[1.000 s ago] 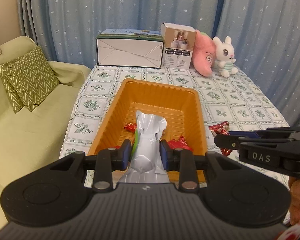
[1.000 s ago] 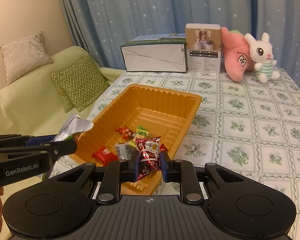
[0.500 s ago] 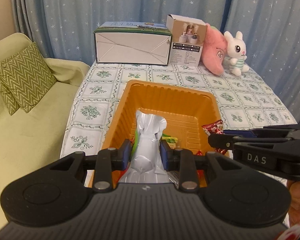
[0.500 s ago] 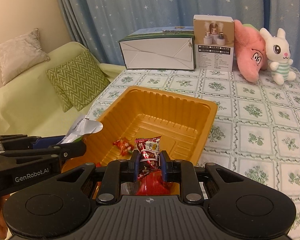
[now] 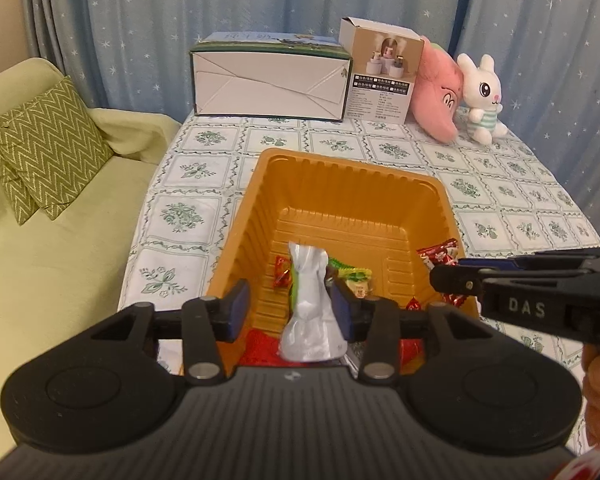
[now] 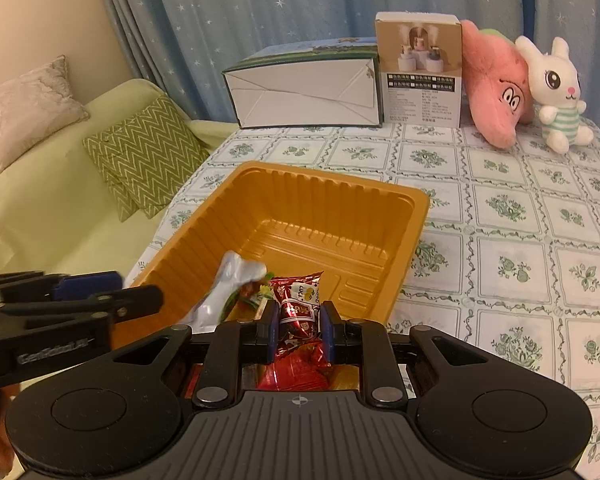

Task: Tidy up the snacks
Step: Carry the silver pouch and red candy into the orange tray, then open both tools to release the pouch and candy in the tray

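Observation:
An orange plastic tray (image 5: 340, 184) sits on the patterned tablecloth and holds several wrapped snacks (image 5: 354, 278). My left gripper (image 5: 288, 308) is open over the tray's near end. A silver-and-green snack packet (image 5: 309, 308) stands between its spread fingers, touching the right pad only. The packet also shows in the right wrist view (image 6: 228, 284), leaning inside the tray (image 6: 320, 200). My right gripper (image 6: 299, 330) is shut on a dark red snack packet (image 6: 298, 304) above the tray's near end. It appears at the right of the left wrist view (image 5: 452, 280).
A white carton (image 5: 270, 80), a small product box (image 5: 380, 72), a pink plush (image 5: 436, 96) and a white bunny plush (image 5: 482, 98) stand at the table's far edge. A green sofa with a zigzag cushion (image 5: 40, 144) lies to the left.
My left gripper opened and let go of the silver packet, which now rests in the tray. Both grippers moved forward over the tray's near end. The right one still holds the red packet.

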`<state>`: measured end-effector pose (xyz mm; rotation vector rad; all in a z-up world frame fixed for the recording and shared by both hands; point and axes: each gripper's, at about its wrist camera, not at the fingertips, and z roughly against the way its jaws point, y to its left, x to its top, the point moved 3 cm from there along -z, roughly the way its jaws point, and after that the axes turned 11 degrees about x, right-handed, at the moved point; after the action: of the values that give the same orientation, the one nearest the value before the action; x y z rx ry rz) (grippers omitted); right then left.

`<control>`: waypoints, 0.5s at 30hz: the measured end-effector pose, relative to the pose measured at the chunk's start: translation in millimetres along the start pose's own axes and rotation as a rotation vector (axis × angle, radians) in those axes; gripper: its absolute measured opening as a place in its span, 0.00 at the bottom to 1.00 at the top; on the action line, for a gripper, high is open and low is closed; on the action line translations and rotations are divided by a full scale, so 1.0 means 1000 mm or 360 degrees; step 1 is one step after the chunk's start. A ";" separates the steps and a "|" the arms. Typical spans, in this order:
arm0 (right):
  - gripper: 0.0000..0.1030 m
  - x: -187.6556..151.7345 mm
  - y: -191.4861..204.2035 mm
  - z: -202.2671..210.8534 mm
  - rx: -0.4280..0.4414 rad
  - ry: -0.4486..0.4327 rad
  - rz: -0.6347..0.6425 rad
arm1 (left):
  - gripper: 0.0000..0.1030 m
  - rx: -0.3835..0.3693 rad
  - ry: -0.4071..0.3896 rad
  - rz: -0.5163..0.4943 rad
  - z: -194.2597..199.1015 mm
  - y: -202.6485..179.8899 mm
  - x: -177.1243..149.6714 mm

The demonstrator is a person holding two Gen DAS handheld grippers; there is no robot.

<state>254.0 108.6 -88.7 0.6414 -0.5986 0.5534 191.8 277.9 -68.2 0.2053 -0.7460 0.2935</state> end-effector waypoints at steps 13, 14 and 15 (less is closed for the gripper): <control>0.22 0.017 0.003 0.003 0.0095 -0.0125 -0.0100 | 0.61 0.0059 -0.0063 0.0041 0.035 0.014 -0.014; 0.22 0.018 0.001 0.006 0.0093 -0.0141 -0.0115 | 0.63 0.0064 -0.0067 0.0035 0.038 0.015 -0.016; 0.22 0.017 0.000 0.009 0.0084 -0.0150 -0.0128 | 0.65 0.0065 -0.0071 0.0030 0.040 0.015 -0.018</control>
<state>263.1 106.9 -71.5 0.7411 -0.6458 0.4669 148.8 276.8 -50.8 0.2444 -0.7867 0.3230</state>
